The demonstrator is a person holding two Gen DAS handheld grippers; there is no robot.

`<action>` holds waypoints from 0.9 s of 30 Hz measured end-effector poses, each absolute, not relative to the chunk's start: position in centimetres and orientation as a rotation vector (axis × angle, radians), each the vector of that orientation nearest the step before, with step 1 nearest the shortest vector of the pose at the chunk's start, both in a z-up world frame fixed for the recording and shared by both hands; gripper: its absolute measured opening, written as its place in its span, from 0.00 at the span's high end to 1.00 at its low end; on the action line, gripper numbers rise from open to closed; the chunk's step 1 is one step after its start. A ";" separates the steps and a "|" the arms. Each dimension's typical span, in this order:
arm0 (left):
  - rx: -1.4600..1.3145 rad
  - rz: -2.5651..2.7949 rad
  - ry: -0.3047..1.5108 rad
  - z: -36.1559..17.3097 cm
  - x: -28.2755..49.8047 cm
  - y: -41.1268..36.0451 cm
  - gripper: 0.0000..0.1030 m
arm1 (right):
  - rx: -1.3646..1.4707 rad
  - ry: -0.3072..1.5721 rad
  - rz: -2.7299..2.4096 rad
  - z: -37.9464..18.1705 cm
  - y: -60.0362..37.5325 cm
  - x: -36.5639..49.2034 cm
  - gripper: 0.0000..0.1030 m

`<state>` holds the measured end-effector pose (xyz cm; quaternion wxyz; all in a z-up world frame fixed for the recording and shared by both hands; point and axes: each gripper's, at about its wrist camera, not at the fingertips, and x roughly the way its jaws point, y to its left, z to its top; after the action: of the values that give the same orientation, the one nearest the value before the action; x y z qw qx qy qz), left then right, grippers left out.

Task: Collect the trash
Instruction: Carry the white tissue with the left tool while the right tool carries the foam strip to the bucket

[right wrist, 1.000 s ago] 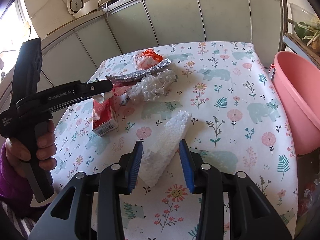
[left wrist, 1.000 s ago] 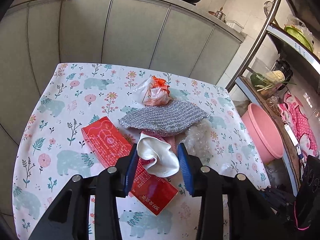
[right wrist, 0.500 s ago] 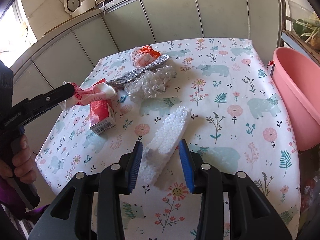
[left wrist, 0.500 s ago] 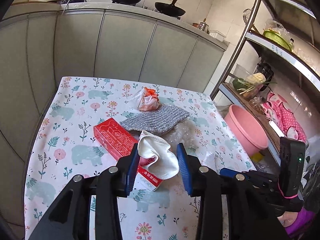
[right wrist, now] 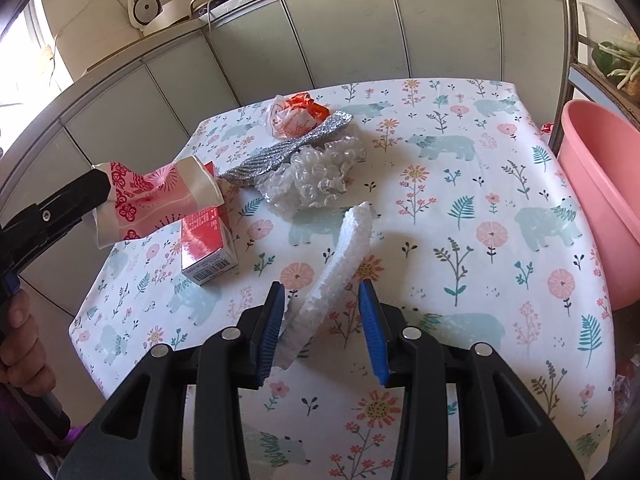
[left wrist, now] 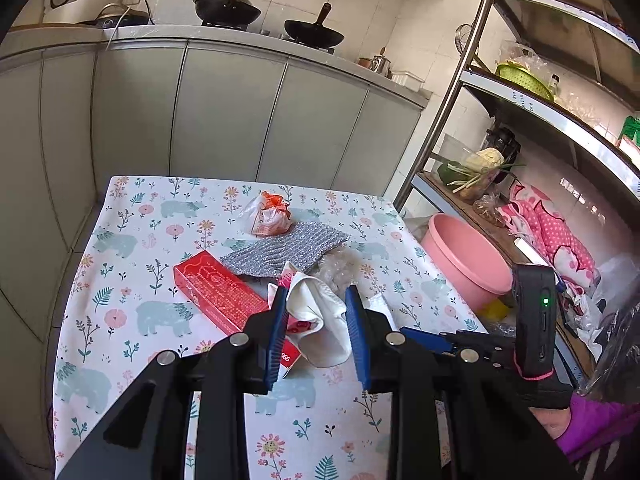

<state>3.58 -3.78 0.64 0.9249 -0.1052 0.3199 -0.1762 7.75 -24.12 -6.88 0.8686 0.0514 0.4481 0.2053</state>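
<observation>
Starting at your left, your left gripper (left wrist: 316,330) has a crumpled paper cup (right wrist: 156,196) between its jaws; they have just been closing, and the cup hangs clear of the table (right wrist: 500,300), so it is gripped and lifted. Under and beside it the red box (right wrist: 206,240) lies untouched, and behind that the silver pad (left wrist: 286,250), the orange-and-white wrapper (left wrist: 268,216) and the bubble wrap (right wrist: 320,170) sit together near the table's middle, all yet to be picked up. Further right, your right gripper (right wrist: 322,328) straddles the near end of the foam strip (right wrist: 340,264); the left pad touches it, the right pad stands apart, so I judge those jaws open and the foam not yet taken. At the far right the pink basin (right wrist: 600,200) stands beside the table; whether it is the bin, or holds anything, you cannot tell. So one piece is in hand, five remain.
</observation>
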 end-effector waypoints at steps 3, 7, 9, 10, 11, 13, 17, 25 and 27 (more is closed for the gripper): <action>-0.219 -0.362 0.650 0.8 3.4 -3.7 0.73 | 0.082 0.935 0.417 -7.1 -23.9 7.6 0.62; -0.218 -0.363 0.651 0.8 3.4 -3.7 0.73 | 0.092 0.895 0.414 -6.6 -24.5 7.3 0.63; -0.214 -0.368 0.649 1.0 3.2 -3.9 0.73 | 0.082 0.879 0.428 -6.4 -24.6 7.0 0.74; -0.210 -0.370 0.647 1.1 3.2 -4.1 0.73 | 0.081 0.874 0.434 -6.3 -24.7 6.9 0.74; -0.206 -0.370 0.644 1.2 3.1 -4.2 0.73 | 0.083 0.868 0.443 -6.2 -24.8 6.7 0.76; -0.205 -0.377 0.641 1.3 3.1 -4.5 0.73 | 0.080 0.850 0.457 -5.8 -25.0 6.3 0.76; -0.207 -0.389 0.631 1.7 3.4 -5.4 0.73 | 0.074 0.815 0.454 -5.1 -25.9 5.7 0.76; -0.166 -0.470 0.599 3.4 4.6 -9.4 0.73 | 0.119 0.737 0.364 -3.4 -30.2 5.4 0.76; -0.154 -0.505 0.587 4.0 5.3 -11.0 0.73 | 0.133 0.713 0.324 -3.0 -31.8 5.2 0.76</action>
<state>5.28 -10.98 3.99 0.9232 -0.0752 0.2858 -0.2459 5.22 -31.80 -2.98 0.9221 0.0649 0.3473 0.1578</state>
